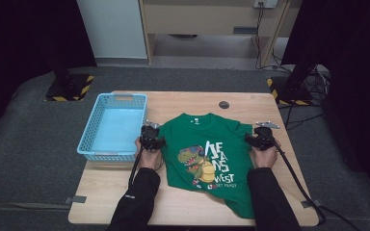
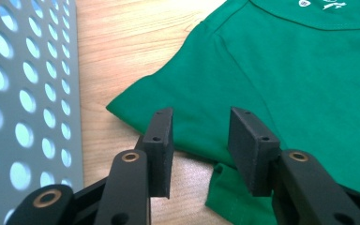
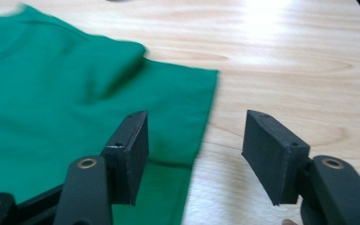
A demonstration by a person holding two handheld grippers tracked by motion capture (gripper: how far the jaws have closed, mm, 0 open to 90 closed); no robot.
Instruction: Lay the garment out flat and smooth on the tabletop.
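Presently both tongs, left (image 2: 200, 152) and right (image 3: 194, 157), stand open over the green T-shirt's (image 1: 207, 159) sleeves; judged next: close and fold inward.

Green T-shirt (image 1: 207, 154) (dinosaur print, white lettering), light blue perforated basket (image 1: 112, 126), pale wood table (image 1: 183, 207)

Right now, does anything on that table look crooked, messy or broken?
Nothing looks broken or spilled. The green T-shirt lies a little askew, its lower end slanting toward the table's right front edge and its bottom right corner close to that edge. The blue basket sits tidy beside it. Both the left gripper and the right gripper stand open at the sleeves.
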